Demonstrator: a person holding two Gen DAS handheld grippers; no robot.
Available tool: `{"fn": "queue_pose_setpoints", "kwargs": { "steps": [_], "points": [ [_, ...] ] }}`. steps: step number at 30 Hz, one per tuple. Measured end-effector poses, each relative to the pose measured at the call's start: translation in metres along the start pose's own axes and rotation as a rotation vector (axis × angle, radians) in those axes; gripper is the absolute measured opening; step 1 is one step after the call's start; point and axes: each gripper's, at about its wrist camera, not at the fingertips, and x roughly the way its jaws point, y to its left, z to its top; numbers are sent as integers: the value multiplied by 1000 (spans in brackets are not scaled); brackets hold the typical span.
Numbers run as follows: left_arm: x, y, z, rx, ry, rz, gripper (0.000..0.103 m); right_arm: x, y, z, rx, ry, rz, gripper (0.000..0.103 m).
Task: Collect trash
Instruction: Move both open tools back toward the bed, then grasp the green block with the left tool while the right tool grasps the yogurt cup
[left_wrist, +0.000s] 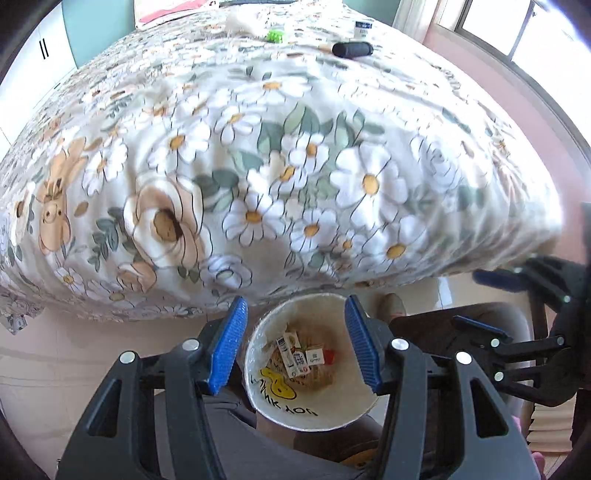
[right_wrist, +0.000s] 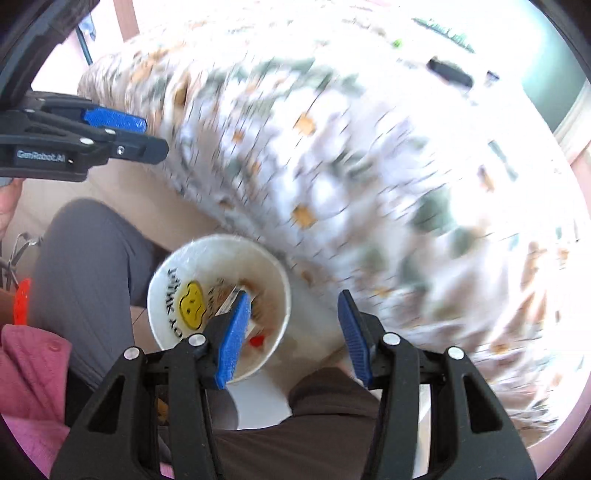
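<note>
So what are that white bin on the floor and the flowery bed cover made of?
The bin looks like thin plastic film, perhaps a printed liner: glossy white, slightly wrinkled, with a yellow cartoon and lettering. The cover looks like soft woven cloth, probably cotton or a blend: matte, with a daisy print, and it folds and drapes over the bed's edge.

Matt floral cloth bedspread (left_wrist: 258, 155), glossy paper bin (left_wrist: 258, 347) w/ carton scraps (left_wrist: 291, 354).
</note>
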Motion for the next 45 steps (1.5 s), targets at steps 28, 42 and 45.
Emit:
{"fn": "queue_pose_setpoints", "kwargs": {
  "steps": [28, 42, 45],
  "points": [
    [89, -4, 337, -93, -84, 149, 61, -16, -304, 204, 93, -241, -269, 71],
    [224, 21, 450, -163, 5, 169, 62, 132, -430, 351, 184, -212, -270, 72],
    [233, 24, 463, -166, -17, 167, 62, 154, -445, 372, 216, -208, -261, 72]
  ]
}}
